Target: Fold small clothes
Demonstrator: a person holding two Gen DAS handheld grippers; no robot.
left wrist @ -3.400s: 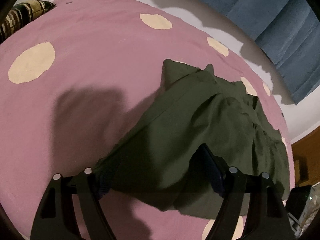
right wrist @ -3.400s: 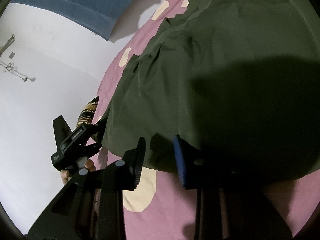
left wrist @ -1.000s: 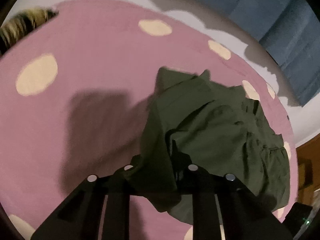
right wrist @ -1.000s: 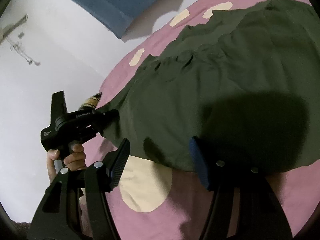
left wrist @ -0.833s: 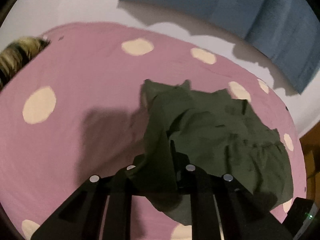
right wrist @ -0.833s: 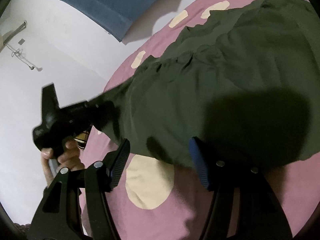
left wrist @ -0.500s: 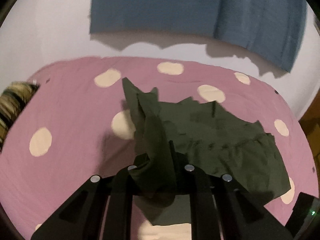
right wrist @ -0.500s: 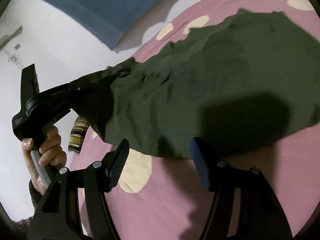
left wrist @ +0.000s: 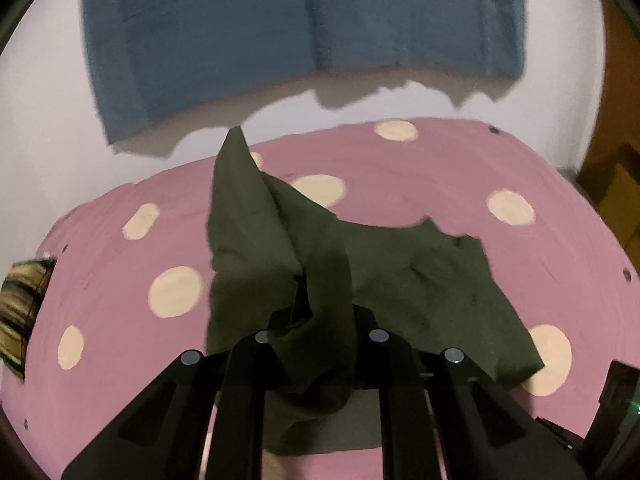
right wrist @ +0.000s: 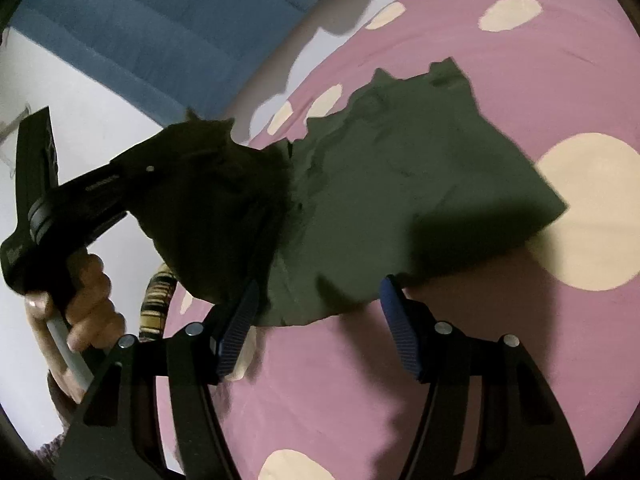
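A dark green garment [left wrist: 420,280] lies partly spread on the pink dotted bed cover [left wrist: 440,176]. My left gripper [left wrist: 322,314] is shut on a bunched corner of it, and that side hangs lifted in a peak above the bed. In the right wrist view the left gripper [right wrist: 132,176] sits at the left in a person's hand [right wrist: 88,300], with the raised cloth draped over its tip. My right gripper [right wrist: 320,316] stands open, blue pads apart. The garment [right wrist: 400,180] has its near edge just at those fingertips, unpressed.
A blue cloth [left wrist: 280,32] hangs on the white wall behind the bed. A striped cushion [left wrist: 20,308] lies at the bed's left edge, also seen as the cushion [right wrist: 156,304]. Brown furniture [left wrist: 616,184] stands at the right, a dark device [left wrist: 616,400] low right.
The left gripper has risen and swung over with the garment corner, pulling that side up off the bed. The right gripper has drawn back to the garment's edge and stayed open.
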